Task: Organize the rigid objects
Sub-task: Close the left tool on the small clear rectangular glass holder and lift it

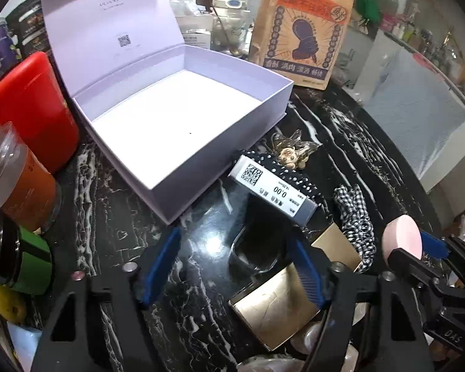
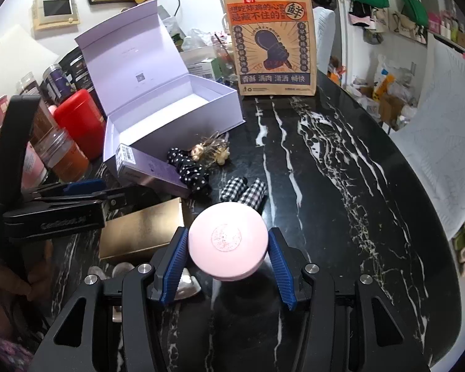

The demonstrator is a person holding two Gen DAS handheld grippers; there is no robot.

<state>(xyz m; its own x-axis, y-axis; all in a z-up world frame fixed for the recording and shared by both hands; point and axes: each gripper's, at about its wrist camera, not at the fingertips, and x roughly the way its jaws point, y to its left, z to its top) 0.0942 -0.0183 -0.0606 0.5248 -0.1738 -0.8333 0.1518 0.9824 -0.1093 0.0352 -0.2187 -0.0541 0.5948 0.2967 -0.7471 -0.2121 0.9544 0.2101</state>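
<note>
The right gripper (image 2: 228, 248) is clamped on a round pink compact (image 2: 228, 241), blue pads pressing its left and right edges, holding it just above the black marble table (image 2: 341, 186). The left gripper (image 1: 232, 266) has its jaws apart with nothing pinched; between the fingers there's only a dark glossy thing on the tabletop, hard to make out. Its right finger sits over a gold box (image 1: 272, 307) but doesn't grip it.

Just past the left fingers lies a small grey carton (image 1: 272, 192) with a QR label, resting on a polka-dot scrunchie (image 1: 282, 170). A clear claw clip (image 1: 294, 152) with a little figure sits next to that, and a checkered scrunchie (image 1: 356, 220) lies off to the right.

Farther out, the lavender box (image 1: 183, 130) stands open and empty, lid tipped back, touching the carton's end. A red canister (image 1: 34, 108) and some jars sit to its left, and a brown paper bag (image 2: 272, 40) stands upright behind it.
</note>
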